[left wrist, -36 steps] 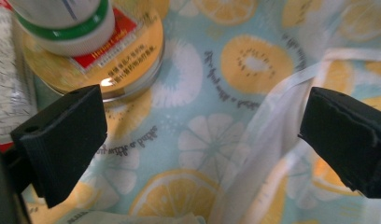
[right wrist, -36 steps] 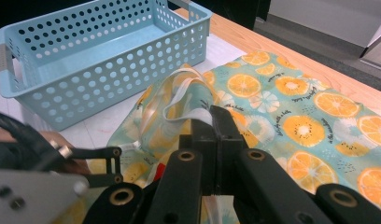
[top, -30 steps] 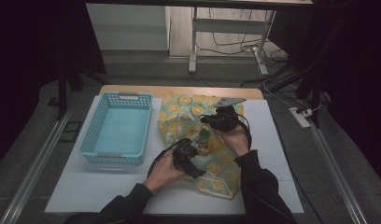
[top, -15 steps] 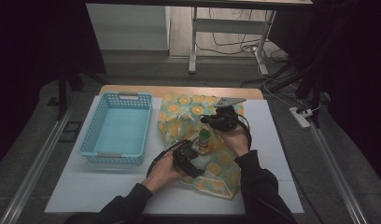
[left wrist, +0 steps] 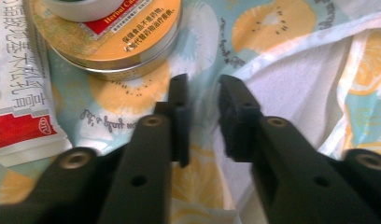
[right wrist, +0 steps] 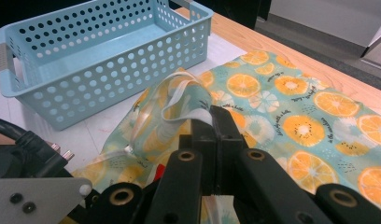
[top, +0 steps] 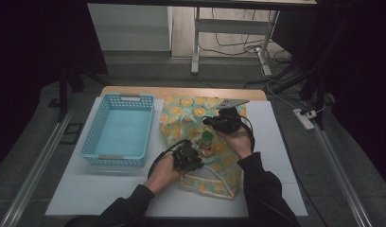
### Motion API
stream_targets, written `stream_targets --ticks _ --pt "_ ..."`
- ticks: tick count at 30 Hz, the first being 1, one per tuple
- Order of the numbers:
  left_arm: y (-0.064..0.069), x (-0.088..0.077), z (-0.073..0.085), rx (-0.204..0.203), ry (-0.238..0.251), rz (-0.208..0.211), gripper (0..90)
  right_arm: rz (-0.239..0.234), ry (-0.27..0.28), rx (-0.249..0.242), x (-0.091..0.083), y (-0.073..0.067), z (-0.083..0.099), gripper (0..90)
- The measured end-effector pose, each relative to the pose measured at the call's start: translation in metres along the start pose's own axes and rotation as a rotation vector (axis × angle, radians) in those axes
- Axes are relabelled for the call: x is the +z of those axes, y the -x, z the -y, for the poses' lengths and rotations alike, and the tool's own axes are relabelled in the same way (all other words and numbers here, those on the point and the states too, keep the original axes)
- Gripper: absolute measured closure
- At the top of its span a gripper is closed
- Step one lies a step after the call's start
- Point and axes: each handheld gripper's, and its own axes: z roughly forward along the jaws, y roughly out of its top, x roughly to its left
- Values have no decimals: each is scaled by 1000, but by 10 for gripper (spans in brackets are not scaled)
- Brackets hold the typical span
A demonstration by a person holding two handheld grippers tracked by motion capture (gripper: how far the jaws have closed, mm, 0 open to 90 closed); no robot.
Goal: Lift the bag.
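A cloth bag printed with orange slices (top: 191,106) lies on the white mat. My right gripper (top: 219,122) is shut on its rim; in the right gripper view the jaws (right wrist: 213,116) pinch a raised fold of the bag (right wrist: 291,102) with its strap. My left gripper (top: 195,155) sits at the bag's near side, beside an orange tin with a green top (top: 206,140). In the left gripper view the jaws (left wrist: 200,100) stand a little apart over the bag's cloth (left wrist: 254,23), just short of the tin (left wrist: 114,42). A white and red packet (left wrist: 20,93) lies beside it.
A light blue perforated basket (top: 93,127) stands empty left of the bag, close to the raised fold (right wrist: 109,60). Bare white mat (top: 276,142) runs right of the bag. Desk legs and cables (top: 229,47) are on the floor beyond the table.
My left gripper has edged slightly right toward the tin. The right gripper has kept its hold on the bag's rim in about the same place.
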Motion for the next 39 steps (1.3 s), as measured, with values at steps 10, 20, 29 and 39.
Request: stream_targets --ticks 10,20,29,39 --pt "0 -1 0 -66 7 23 900 -7 -14 -8 -1 1 0 898" --pt "-5 -18 -4 -99 62 67 900 -16 -20 0 -4 1 -2 900" --pt "-9 -42 -10 -110 134 102 900 -33 -20 -19 -12 -5 -10 900" --pt "-20 -74 -23 -126 199 105 900 -37 -24 -37 -20 -6 -16 900"
